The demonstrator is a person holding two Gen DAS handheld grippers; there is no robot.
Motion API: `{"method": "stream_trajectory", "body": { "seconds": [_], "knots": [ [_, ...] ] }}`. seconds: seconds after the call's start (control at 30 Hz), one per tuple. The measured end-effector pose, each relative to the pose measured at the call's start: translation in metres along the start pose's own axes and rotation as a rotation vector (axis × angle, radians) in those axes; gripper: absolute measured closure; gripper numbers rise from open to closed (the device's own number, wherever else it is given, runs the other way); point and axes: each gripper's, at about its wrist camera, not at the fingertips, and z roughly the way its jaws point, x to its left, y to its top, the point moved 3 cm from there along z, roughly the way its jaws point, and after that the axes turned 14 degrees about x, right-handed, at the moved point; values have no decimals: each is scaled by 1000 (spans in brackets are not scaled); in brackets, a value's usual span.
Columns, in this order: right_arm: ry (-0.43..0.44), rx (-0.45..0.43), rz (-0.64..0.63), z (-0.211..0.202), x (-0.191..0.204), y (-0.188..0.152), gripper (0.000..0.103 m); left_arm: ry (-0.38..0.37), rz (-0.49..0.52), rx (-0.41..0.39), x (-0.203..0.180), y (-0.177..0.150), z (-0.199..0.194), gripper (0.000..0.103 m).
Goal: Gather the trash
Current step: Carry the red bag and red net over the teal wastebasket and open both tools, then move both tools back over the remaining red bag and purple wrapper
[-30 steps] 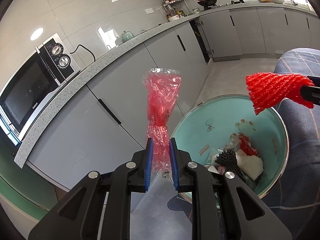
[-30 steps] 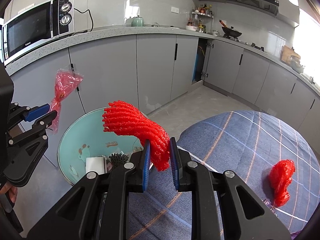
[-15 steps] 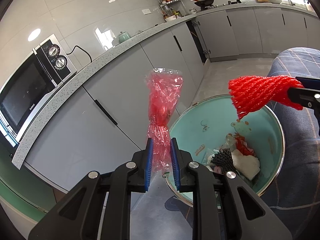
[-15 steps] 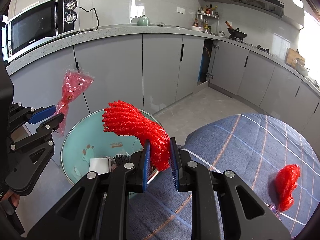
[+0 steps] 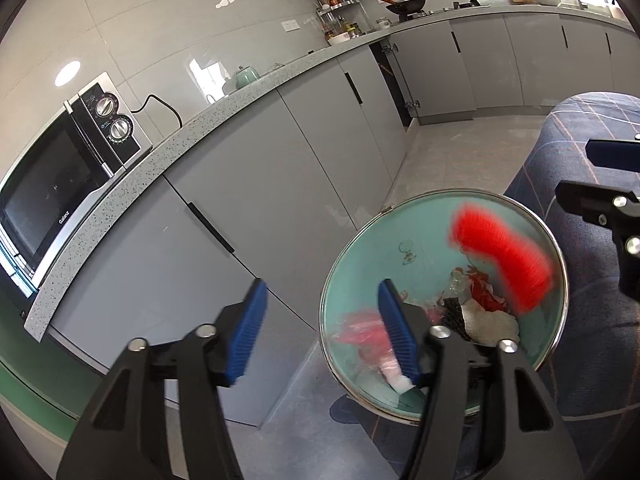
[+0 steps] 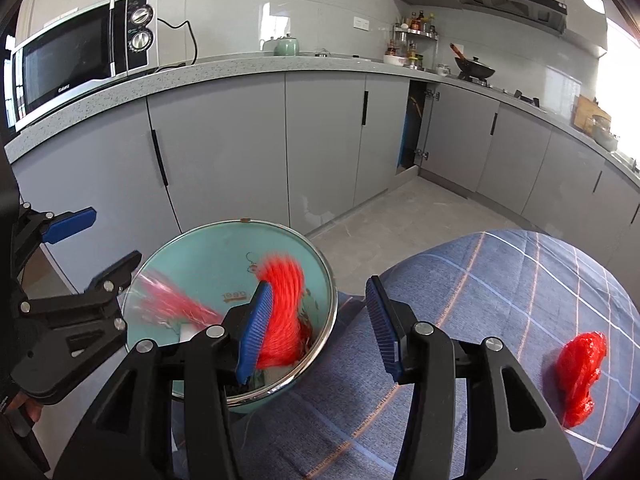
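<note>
A round teal bin (image 5: 372,264) with a metal rim stands on the floor below both grippers. My left gripper (image 5: 320,308) is opening above its near edge, and nothing is between the blue pads. A pink-red plastic wrapper (image 5: 360,336) falls, blurred, inside the bin. My right gripper (image 6: 318,300) is opening too, with an empty gap. The red foam net (image 6: 284,304) drops past its left pad into the bin (image 6: 208,256). In the left wrist view the net (image 5: 504,256) is a red blur over the paper scraps. Another red plastic piece (image 6: 580,372) lies on the blue plaid cloth.
Grey cabinets (image 6: 224,152) under a speckled counter run behind the bin, with a microwave (image 5: 60,184) on top. The blue plaid cloth (image 6: 500,280) covers a surface to the bin's right. Grey floor (image 6: 400,216) lies beyond. Paper and dark scraps (image 5: 480,316) sit in the bin.
Both grippers have opened. The plastic wrapper has left the left pads and the red foam net has left the right pads. Both are falling into the bin.
</note>
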Motion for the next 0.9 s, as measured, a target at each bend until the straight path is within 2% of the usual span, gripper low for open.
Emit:
{"method": "stream_trajectory", "body": {
  "seconds": [0.33, 0.43, 0.53, 0.67, 0.9],
  "knots": [
    [-11, 3, 9, -8, -6, -4, 53, 11, -1, -11, -2, 1, -5, 29],
    [-23, 1, 20, -13, -10, -7, 52, 13, 2, -20, -4, 1, -8, 22],
    [-31, -4, 34, -19, -16, -11, 50, 9, 11, -27, -8, 0, -13, 21],
    [-44, -9, 41, -26, -20, -16, 47, 10, 25, -47, -16, -1, -22, 12],
    [-67, -15, 59, -41, -32, -27, 46, 1, 51, -69, -28, -2, -34, 9]
  ]
}}
